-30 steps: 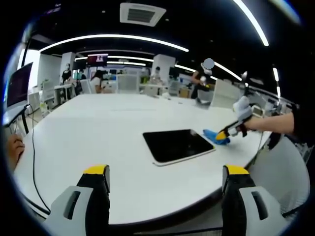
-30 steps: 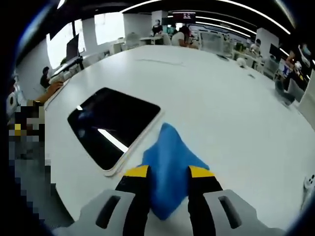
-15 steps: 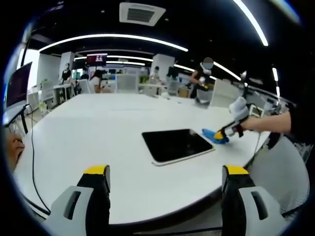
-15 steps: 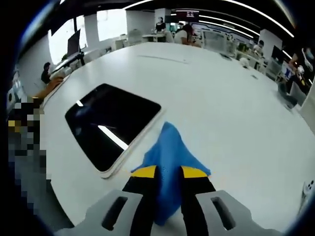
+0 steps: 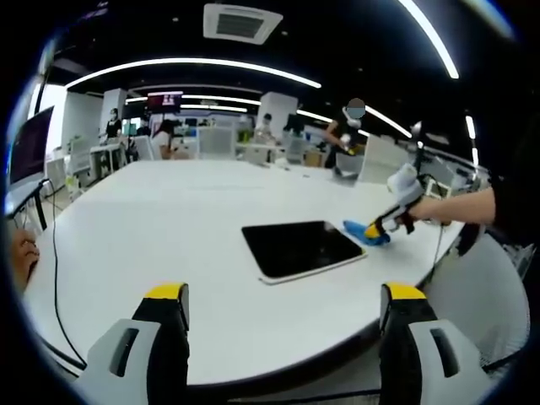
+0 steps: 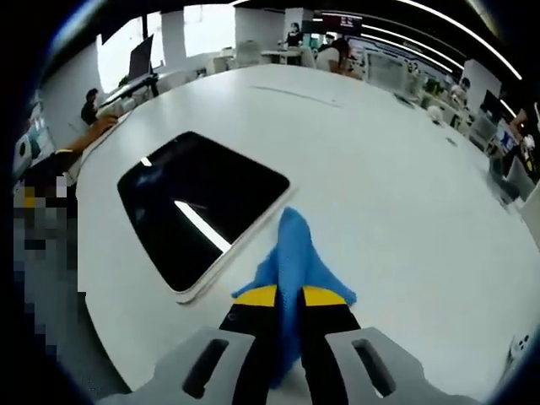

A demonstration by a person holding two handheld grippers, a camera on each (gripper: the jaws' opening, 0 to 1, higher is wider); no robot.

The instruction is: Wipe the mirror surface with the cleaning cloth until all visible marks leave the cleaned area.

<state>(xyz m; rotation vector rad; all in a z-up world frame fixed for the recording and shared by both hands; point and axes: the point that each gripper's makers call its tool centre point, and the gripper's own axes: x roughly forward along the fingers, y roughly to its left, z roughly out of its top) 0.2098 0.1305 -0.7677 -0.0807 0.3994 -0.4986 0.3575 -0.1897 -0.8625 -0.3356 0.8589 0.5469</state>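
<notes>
Pinching the blue cleaning cloth (image 6: 291, 266) between its closed yellow-tipped jaws, your right gripper (image 6: 288, 297) holds the fabric just beside the mirror's near corner on the white table (image 6: 396, 186). Your left gripper (image 5: 287, 295) hangs at the table's edge with its jaws spread wide and nothing between them. Beyond it the dark mirror (image 5: 301, 247) lies flat in its pale frame, the cloth at its right corner. Farther off, a black cable (image 5: 56, 261) trails over the tabletop, and people (image 5: 346, 135) stand among desks under long ceiling lights.
</notes>
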